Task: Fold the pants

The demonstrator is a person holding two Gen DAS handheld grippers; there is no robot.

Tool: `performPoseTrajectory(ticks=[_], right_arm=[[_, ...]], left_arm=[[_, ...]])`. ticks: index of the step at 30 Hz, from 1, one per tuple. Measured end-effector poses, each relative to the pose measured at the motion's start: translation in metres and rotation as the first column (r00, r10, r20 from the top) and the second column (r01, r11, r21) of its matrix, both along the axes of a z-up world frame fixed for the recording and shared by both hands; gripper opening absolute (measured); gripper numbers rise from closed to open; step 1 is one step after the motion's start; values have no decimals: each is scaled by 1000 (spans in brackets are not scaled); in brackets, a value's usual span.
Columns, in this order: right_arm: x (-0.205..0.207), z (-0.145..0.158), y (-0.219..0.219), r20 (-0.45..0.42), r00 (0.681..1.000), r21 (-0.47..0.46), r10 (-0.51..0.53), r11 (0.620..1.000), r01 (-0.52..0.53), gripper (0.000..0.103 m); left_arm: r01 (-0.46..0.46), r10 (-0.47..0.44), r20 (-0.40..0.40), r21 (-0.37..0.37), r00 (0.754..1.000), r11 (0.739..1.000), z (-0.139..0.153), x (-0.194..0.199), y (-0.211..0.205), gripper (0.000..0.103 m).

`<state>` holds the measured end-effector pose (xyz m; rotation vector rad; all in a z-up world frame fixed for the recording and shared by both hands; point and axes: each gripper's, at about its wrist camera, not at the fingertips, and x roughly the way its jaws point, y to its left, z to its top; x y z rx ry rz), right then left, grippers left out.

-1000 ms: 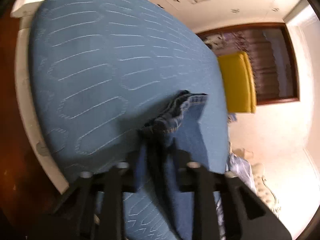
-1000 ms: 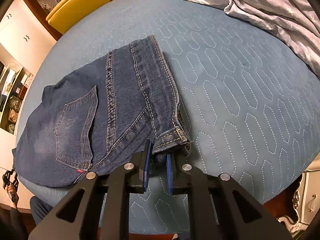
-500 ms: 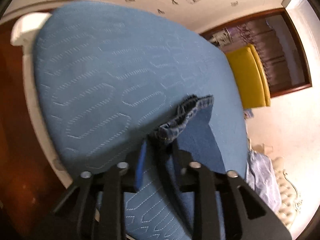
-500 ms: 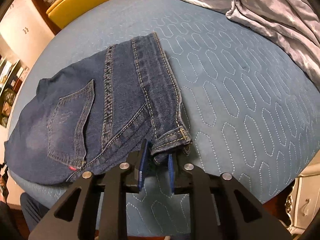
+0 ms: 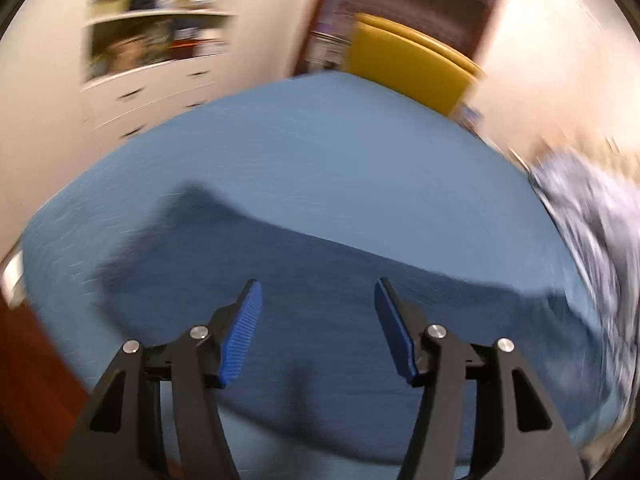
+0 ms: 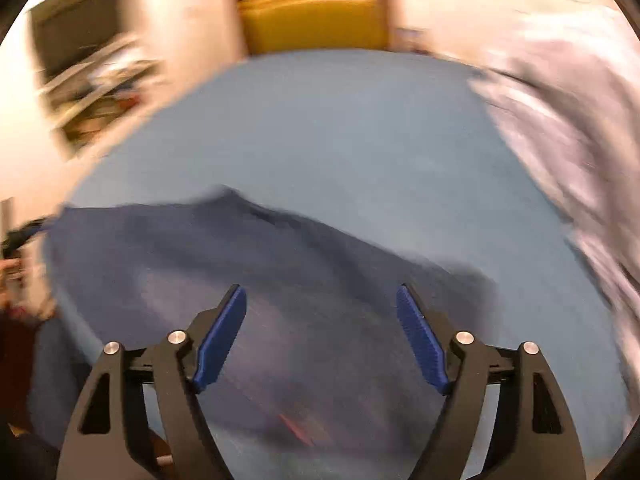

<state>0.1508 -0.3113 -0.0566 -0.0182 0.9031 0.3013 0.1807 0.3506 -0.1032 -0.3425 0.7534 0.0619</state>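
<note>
Both released a moment ago: left gripper [image 5: 318,284] and right gripper [image 6: 320,290] now spread wide and empty, no longer pinching denim. Pants [image 6: 260,280] lying dark and flat on the blue bed [image 6: 340,128], below both. Fold probably laid; blur hides its neatness.

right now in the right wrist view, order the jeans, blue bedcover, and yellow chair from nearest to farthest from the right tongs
1. jeans: directly under and ahead of the open right tongs.
2. blue bedcover: bare stretch beyond the jeans, mid-frame.
3. yellow chair: past the bed's far edge, top centre.
</note>
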Motion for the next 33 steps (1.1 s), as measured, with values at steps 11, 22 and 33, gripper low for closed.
performPoseTrajectory(ticks=[11, 22, 33], right_arm=[[153, -92, 126, -103, 939, 60, 329, 944, -324, 65], [204, -122, 104, -146, 956, 213, 254, 952, -221, 14], [190, -129, 109, -84, 983, 147, 162, 978, -149, 11]], left_arm=[[325, -316, -78, 162, 945, 932, -15, -11, -123, 72], [462, -474, -16, 258, 880, 848, -15, 53, -228, 72], [483, -459, -151, 256, 876, 837, -63, 174, -274, 43]])
